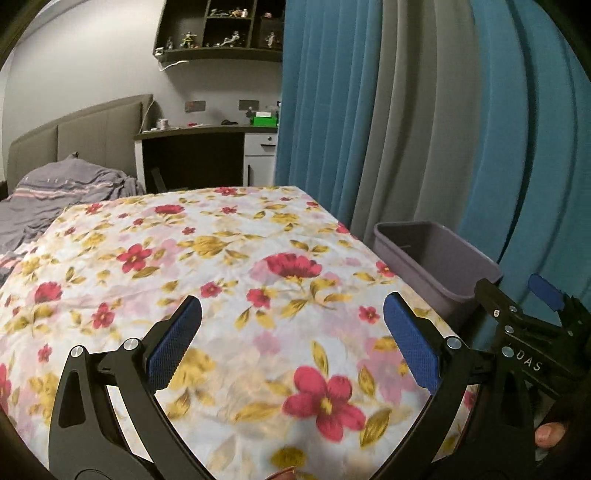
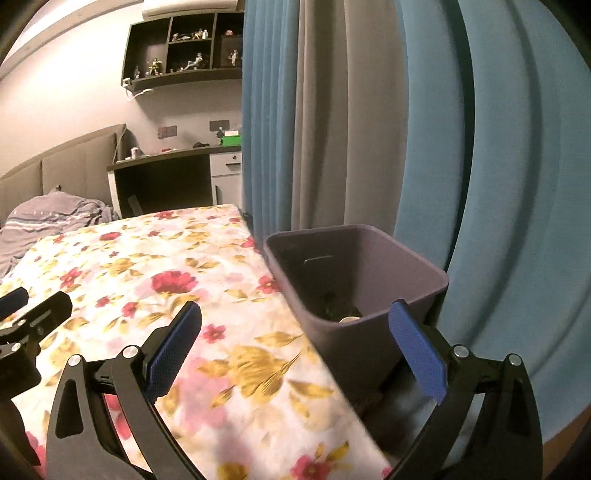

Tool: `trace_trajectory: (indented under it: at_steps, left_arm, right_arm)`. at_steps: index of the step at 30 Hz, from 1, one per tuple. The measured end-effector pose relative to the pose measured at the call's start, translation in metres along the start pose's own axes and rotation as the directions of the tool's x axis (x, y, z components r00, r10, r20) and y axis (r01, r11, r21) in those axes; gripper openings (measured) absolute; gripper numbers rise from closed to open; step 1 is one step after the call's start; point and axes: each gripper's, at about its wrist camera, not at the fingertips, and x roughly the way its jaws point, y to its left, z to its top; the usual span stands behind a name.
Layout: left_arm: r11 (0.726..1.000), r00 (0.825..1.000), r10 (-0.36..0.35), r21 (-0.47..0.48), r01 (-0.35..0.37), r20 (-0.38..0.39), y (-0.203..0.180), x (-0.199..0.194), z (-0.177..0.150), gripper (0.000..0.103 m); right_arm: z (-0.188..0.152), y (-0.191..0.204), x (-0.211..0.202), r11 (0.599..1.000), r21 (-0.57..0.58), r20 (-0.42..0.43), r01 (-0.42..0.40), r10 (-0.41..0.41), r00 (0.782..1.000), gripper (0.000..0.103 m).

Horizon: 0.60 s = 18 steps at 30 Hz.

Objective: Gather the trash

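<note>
A purple plastic bin (image 2: 369,280) stands beside the right edge of the floral-covered table (image 2: 155,280); dark items and a pale round piece lie at its bottom (image 2: 349,319). It also shows in the left wrist view (image 1: 436,266). My right gripper (image 2: 295,339) is open and empty, hovering over the table edge and the bin's near wall. My left gripper (image 1: 291,332) is open and empty above the floral cloth (image 1: 221,266). The right gripper shows at the right edge of the left view (image 1: 532,325). No loose trash shows on the cloth.
Blue and grey curtains (image 2: 369,129) hang right behind the bin. A bed with a grey blanket (image 1: 62,192) lies beyond the table at left. A desk (image 1: 207,147) and wall shelves (image 1: 221,29) stand at the back.
</note>
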Motion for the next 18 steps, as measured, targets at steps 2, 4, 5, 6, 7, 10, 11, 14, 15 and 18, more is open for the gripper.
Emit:
trace_trajectory:
  at_steps: [2,4,5,6,7,10,11,14,15,18]
  left_arm:
    - [1.000,1.000,0.009,-0.009,-0.009,0.004,0.005,-0.011,-0.005,0.097]
    - [1.000,1.000,0.009,-0.008,-0.009,0.010,0.007,-0.018,-0.009,0.097]
    - [1.000,1.000,0.012,-0.007,-0.012,0.011,0.009,-0.022,-0.011,0.097]
    - [1.000,1.000,0.017,-0.006,-0.017,0.012,0.010,-0.025,-0.012,0.097]
    - [1.000,1.000,0.021,-0.005,-0.021,0.013,0.011,-0.027,-0.013,0.097]
    - [1.000,0.999,0.029,-0.002,-0.029,0.025,0.014,-0.036,-0.016,0.097]
    - [1.000,0.999,0.031,-0.002,-0.031,0.027,0.015,-0.038,-0.016,0.097]
    - [0.999,0.999,0.033,-0.008,-0.033,0.030,0.019,-0.044,-0.017,0.097]
    - [0.999,0.999,0.035,-0.012,-0.035,0.030,0.021,-0.045,-0.018,0.097]
    - [0.999,0.999,0.031,-0.021,-0.031,0.029,0.023,-0.047,-0.019,0.097]
  right_arm:
    - [-0.002,0.005,-0.011,1.000,-0.002,0.014,-0.005,0.005,1.000,0.097]
    - [-0.003,0.011,-0.020,1.000,-0.013,0.026,-0.001,0.001,1.000,0.097]
    - [-0.004,0.015,-0.024,1.000,-0.020,0.035,-0.002,0.002,0.999,0.097]
    - [-0.005,0.017,-0.027,1.000,-0.023,0.039,-0.004,0.005,0.999,0.097]
    - [-0.005,0.020,-0.030,1.000,-0.028,0.041,-0.010,0.011,0.999,0.097]
    - [-0.008,0.026,-0.038,0.999,-0.041,0.043,-0.019,0.021,0.999,0.097]
    - [-0.009,0.028,-0.040,0.999,-0.046,0.044,-0.021,0.023,0.999,0.097]
    - [-0.011,0.032,-0.046,0.998,-0.055,0.051,-0.026,0.029,0.998,0.097]
    - [-0.011,0.032,-0.048,0.998,-0.055,0.053,-0.026,0.029,0.998,0.097]
    - [-0.012,0.033,-0.050,0.998,-0.053,0.055,-0.025,0.028,0.998,0.097]
